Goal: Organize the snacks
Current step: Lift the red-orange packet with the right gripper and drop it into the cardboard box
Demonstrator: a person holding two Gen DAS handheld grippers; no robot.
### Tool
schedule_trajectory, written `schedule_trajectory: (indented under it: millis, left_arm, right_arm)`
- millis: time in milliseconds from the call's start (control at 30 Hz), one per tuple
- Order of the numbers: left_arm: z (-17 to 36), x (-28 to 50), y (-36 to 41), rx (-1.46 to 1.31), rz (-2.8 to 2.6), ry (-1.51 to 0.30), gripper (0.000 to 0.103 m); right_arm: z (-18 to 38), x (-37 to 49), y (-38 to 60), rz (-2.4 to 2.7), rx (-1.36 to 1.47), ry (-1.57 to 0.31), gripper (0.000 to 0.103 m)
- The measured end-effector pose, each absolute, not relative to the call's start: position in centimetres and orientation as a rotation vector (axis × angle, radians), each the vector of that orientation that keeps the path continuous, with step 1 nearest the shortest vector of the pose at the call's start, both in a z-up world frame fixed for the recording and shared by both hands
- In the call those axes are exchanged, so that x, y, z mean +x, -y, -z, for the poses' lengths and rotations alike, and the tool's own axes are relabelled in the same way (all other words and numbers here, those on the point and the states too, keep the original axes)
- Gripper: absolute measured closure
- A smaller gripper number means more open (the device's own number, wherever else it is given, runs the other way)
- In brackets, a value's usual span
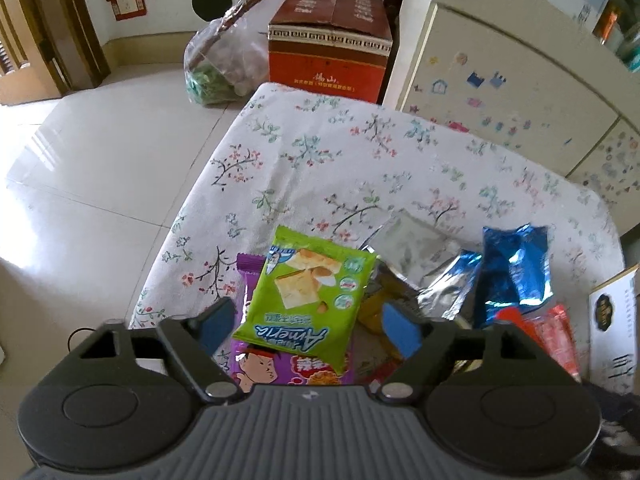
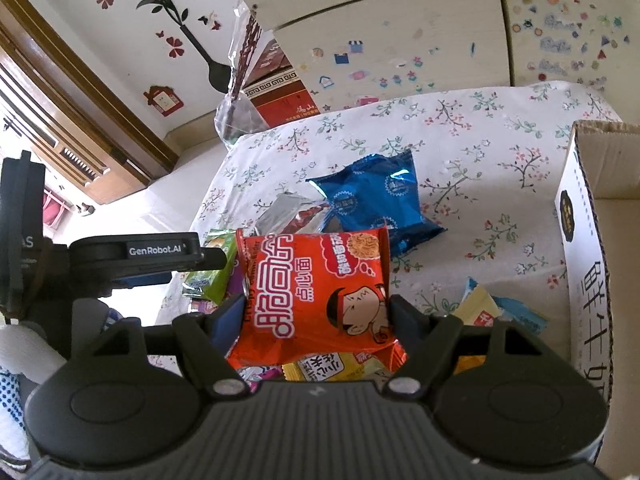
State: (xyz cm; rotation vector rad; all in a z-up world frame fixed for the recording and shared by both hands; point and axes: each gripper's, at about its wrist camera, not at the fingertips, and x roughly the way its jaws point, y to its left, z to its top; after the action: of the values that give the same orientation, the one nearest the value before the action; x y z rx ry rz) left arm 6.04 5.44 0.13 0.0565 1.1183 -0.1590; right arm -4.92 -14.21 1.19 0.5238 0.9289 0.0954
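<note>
Orange noodle packet (image 2: pixel 320 292) sits pinched across its width in the right gripper (image 2: pixel 318 314), lifted above the snack pile; the cardboard box (image 2: pixel 580 240) lies just to its right. The left gripper (image 1: pixel 308 326) hangs open over the green packet (image 1: pixel 308 300).

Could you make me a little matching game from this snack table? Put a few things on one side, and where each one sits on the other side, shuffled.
Things:
1. orange noodle snack packet
2. green cracker packet
3. blue foil packet
4. white cardboard box

Places:
A. at the table's right edge
B. between the right tongs
C. on the purple packet, between the open left tongs
D. on the floral cloth, beyond the orange packet

Pairs: 1-B, 2-C, 3-D, 4-A
</note>
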Motion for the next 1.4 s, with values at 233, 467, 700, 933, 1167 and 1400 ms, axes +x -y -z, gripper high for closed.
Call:
schedule_trajectory:
  millis: [233, 467, 700, 933, 1167, 1400]
  left_arm:
    - [1.5, 6.7, -5.5, 0.11, 0.135, -1.126, 0.035]
    - [-1.2, 6.1, -5.9, 0.043, 0.136, -1.069, 0.041]
    - [-5.0, 4.9, -5.1, -0.015, 0.186, -0.997, 0.041]
    - [-7.5, 3.0, -4.0, -0.044, 0.232, -0.933, 0.041]
    - [-8.8, 0.9, -2.6, -0.058, 0.289, -0.913, 0.041]
    - [-10.5, -1.6, -0.3, -0.067, 0.383, -0.862, 0.041]
  right_arm:
    - [-1.0, -4.9, 14.2, -0.096, 0.525, -0.929, 0.026]
    - [-1.2, -5.1, 14.2, -0.096, 0.524, -0.921, 0.026]
    - [-3.3, -5.8, 14.4, -0.087, 0.52, -0.875, 0.026]
    - [-6.4, -7.5, 14.9, -0.091, 0.537, -0.792, 0.026]
    - [-8.5, -10.4, 16.5, -0.044, 0.545, -0.719, 0.026]
    - [-9.5, -12.9, 18.8, 0.006, 0.579, -0.664, 0.026]
